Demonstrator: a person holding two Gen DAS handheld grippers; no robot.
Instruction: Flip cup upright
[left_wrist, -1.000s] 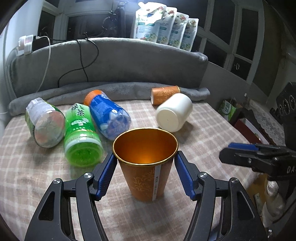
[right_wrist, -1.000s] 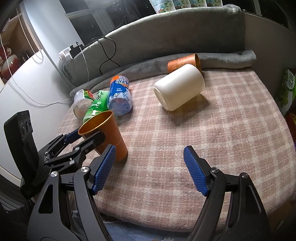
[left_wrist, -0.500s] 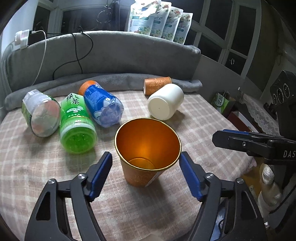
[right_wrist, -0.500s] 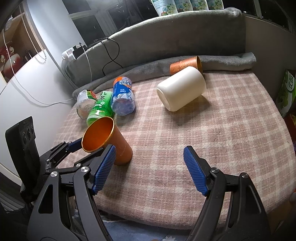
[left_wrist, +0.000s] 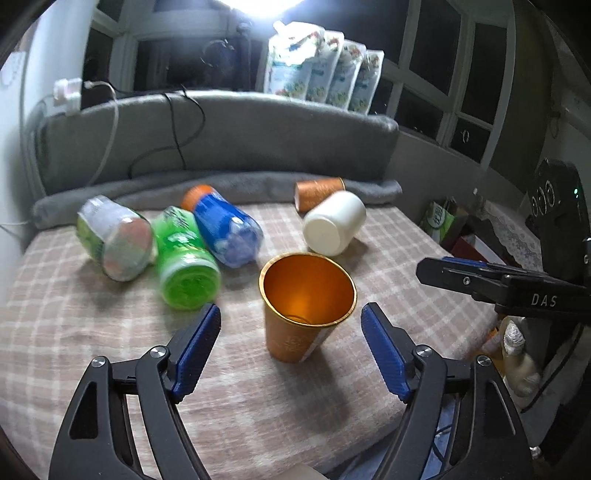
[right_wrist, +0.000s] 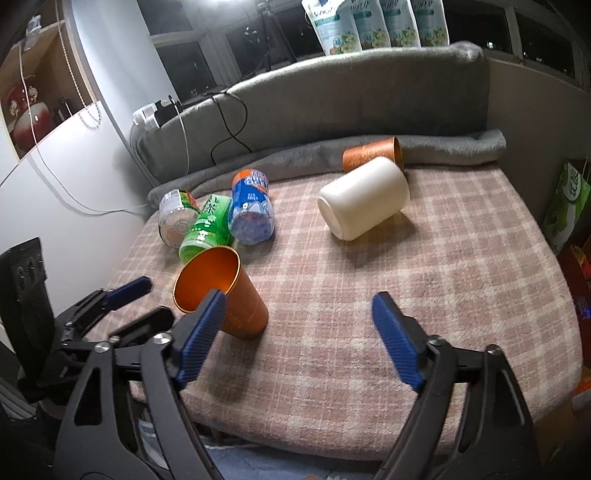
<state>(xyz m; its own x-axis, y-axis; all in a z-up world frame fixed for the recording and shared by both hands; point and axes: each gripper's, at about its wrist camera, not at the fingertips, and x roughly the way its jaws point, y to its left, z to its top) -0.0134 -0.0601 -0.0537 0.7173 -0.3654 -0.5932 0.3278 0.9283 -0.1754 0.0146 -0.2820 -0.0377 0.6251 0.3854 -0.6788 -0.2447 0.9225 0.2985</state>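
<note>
Item: orange cup (left_wrist: 306, 306), gold-rimmed, mouth up. It stands on its base on the plaid blanket (left_wrist: 74, 332), near the near edge. In the right wrist view the same cup (right_wrist: 221, 291) sits toward the near left of the blanket and looks tilted, though the fisheye lens may account for that.

Left gripper (left_wrist: 291, 347): jaws wide apart, holding nothing. The cup stands between and just beyond the two blue pads (left_wrist: 195, 347), with clear gaps on both sides; no contact visible. In the right wrist view this gripper (right_wrist: 122, 306) lies at the far left, just beside the cup and not touching it.

Right gripper (right_wrist: 299, 339): jaws wide apart, holding nothing. Its left pad (right_wrist: 201, 339) overlaps the cup in the picture; whether it touches cannot be told. Bare blanket lies between its pads. In the left wrist view it shows edge-on at the right (left_wrist: 480, 273), apart from the cup.

Other contents, left to right, all lying on their sides:
- clear bottle (left_wrist: 114, 236), far left
- green bottle (left_wrist: 184, 266), just beside it
- blue bottle (left_wrist: 225, 229), orange cap
- second orange cup (left_wrist: 319, 192), against the grey rolled blanket (left_wrist: 240, 188)
- white cup (left_wrist: 334, 227), just in front of that cup, base toward the camera
</note>
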